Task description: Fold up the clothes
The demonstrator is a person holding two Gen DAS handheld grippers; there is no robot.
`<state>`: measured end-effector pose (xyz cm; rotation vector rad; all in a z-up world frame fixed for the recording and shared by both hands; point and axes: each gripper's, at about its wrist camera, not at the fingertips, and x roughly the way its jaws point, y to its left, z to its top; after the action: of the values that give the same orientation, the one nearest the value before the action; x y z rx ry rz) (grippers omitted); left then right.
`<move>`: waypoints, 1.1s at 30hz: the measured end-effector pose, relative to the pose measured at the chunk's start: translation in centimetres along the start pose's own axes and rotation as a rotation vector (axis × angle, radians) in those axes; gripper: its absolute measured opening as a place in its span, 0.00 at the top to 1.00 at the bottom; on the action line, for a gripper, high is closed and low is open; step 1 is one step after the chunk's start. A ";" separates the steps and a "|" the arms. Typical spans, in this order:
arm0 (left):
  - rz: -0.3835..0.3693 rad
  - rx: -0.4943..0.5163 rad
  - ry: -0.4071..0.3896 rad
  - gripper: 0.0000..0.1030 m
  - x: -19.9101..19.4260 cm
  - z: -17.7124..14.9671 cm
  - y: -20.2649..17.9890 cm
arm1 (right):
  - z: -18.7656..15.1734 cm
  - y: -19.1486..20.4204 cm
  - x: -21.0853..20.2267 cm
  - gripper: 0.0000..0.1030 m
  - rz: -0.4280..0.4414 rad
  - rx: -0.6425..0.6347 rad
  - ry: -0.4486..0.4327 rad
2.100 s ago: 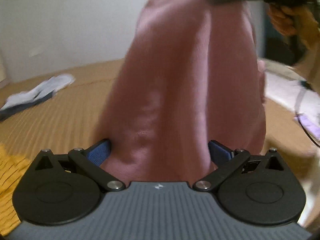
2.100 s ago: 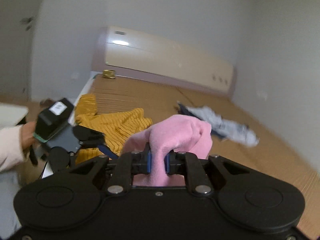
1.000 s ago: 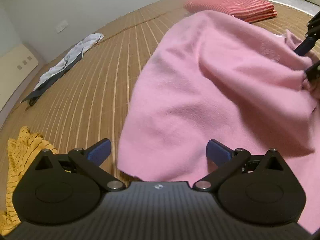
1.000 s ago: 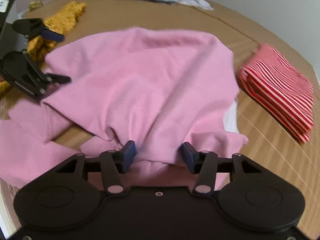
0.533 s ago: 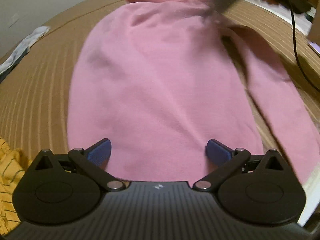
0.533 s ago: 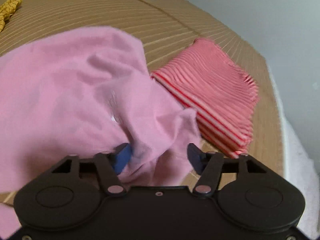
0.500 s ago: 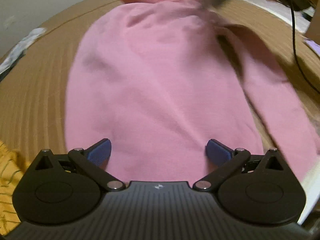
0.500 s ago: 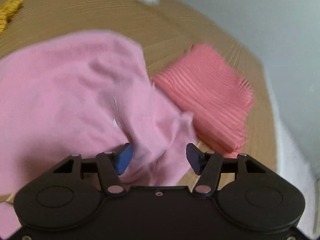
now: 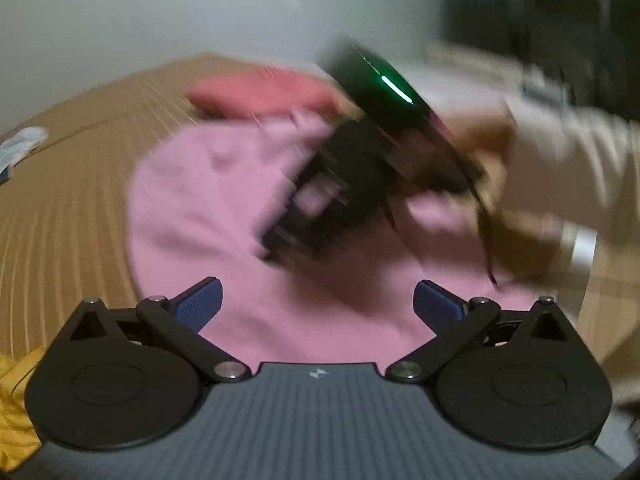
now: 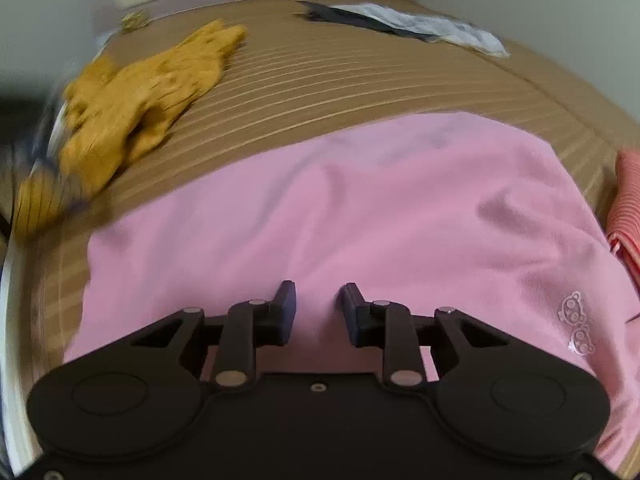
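1. Pink sweatshirt [image 10: 360, 208] lies spread flat on the bed [image 10: 340, 76], which is covered by a brown ribbed mat; it has a small bear emblem near its right side.
2. Left tool [image 9: 316, 304] has its jaws spread wide over the near hem of the sweatshirt, gripping nothing.
3. Right tool [image 10: 318, 304] hovers over the sweatshirt with its jaws closing; the pads stand apart with only flat cloth beneath, nothing pinched.
4. Mustard yellow garment [image 10: 136, 96] lies crumpled toward the bed's far left corner.
5. Grey-and-white garment [image 10: 404, 24] lies at the far edge.
6. Folded red striped garment [image 10: 628, 208] lies just beside the sweatshirt at the right edge.
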<state>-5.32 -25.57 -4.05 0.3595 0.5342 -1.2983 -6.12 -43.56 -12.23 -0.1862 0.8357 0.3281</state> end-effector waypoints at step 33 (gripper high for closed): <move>0.265 0.049 0.281 0.00 10.1 -0.9 0.2 | -13.2 -2.8 -11.6 0.57 -0.579 0.210 0.145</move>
<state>-3.46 -33.19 -10.46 0.6376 0.6674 -1.0107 -21.55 -52.47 -12.08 -0.2483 0.9136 -0.3183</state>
